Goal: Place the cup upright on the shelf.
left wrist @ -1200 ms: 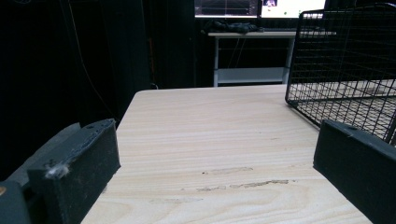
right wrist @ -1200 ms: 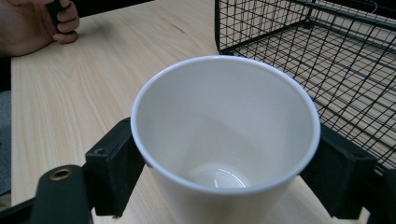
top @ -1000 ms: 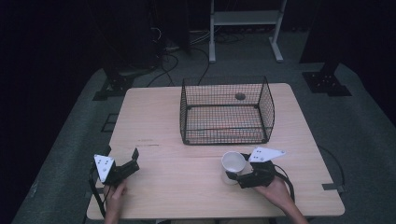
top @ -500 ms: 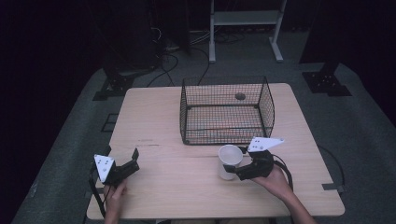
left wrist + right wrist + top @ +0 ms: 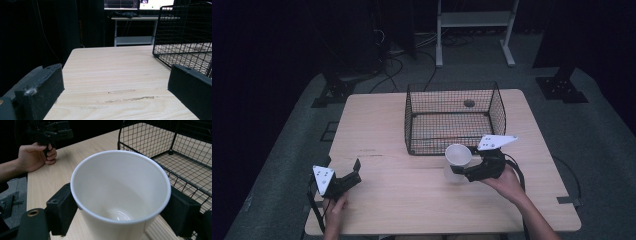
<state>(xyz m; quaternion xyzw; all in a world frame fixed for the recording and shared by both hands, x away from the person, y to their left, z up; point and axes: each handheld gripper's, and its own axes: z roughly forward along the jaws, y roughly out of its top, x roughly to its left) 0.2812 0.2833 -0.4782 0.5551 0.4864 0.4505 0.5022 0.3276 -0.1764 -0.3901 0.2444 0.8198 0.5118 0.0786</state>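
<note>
White cup (image 5: 457,160) is clamped upright between the jaws of the right gripper (image 5: 468,172), just near of the wire basket (image 5: 452,117) at table (image 5: 377,125) centre-right, while the left gripper (image 5: 349,175) is held wide open and empty at the near-left.

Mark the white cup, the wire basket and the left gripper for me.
white cup (image 5: 120,202), right gripper view, inner wall.
wire basket (image 5: 452,86), high view, far top rim.
left gripper (image 5: 343,172), high view, gap between its spread jaws.
</note>
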